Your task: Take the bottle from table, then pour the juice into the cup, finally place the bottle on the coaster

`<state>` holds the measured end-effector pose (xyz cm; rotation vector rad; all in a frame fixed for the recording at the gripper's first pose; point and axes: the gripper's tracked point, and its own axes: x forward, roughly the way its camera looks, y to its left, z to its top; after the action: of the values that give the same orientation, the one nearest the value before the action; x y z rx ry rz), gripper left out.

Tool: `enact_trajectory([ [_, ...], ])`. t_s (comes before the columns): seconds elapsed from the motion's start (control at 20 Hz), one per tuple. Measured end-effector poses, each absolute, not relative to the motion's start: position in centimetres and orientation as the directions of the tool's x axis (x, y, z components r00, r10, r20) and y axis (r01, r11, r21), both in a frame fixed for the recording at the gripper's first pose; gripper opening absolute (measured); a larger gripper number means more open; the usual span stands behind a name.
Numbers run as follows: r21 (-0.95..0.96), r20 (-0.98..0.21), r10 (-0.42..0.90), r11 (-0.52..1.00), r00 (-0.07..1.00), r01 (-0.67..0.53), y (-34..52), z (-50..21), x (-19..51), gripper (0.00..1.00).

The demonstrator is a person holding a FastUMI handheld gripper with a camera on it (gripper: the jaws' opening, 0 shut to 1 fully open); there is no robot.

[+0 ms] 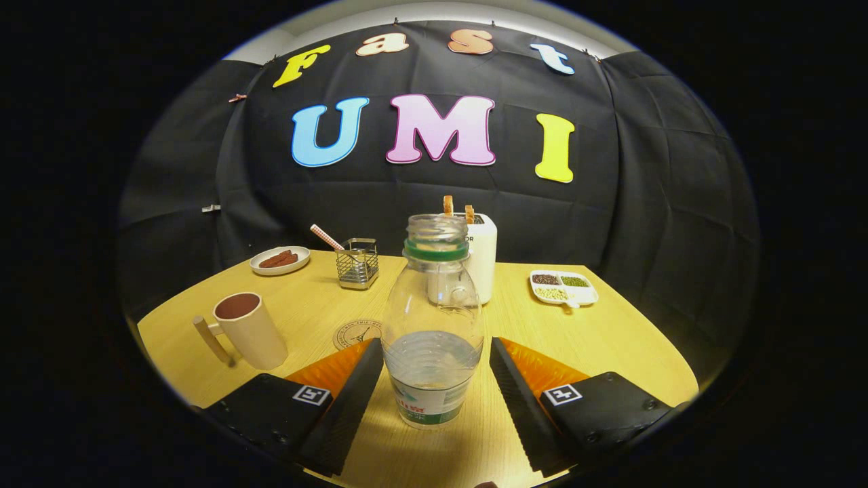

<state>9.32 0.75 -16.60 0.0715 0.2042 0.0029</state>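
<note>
Bottle (432, 325) is taken as the landmark: it is seen standing upright and uncapped on the wooden table (610, 339), with a little clear liquid in its lower part and a green ring at its neck. Farthest to the left of the bottle, and beyond it, a small plate (279, 260) with brown pieces is set. Nearer on that same side, the cup (249, 330) is placed with its handle turned away from the bottle; its inside looks dark. Behind the cup and left of the bottle's neck, a wire holder (358, 263) with a striped straw is seen. The coaster (355, 334), printed with a round emblem, lies flat just left of the bottle's base and is partly hidden by the left finger. The gripper (434, 390) is held spread, with the bottle standing between its fingers; a narrow gap is seen at each side, so the bottle is not clamped. Directly behind the bottle a white toaster (482, 261) with two slices is set. To the right of the bottle, farther back, a divided dish (564, 287) of grains is laid.
</note>
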Motion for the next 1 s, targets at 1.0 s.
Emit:
enact_trajectory([
  [1.0, 0.091, -0.228, 0.051, 0.995, 0.972, -0.031, 0.8, -16.65, 10.11, 0.73],
])
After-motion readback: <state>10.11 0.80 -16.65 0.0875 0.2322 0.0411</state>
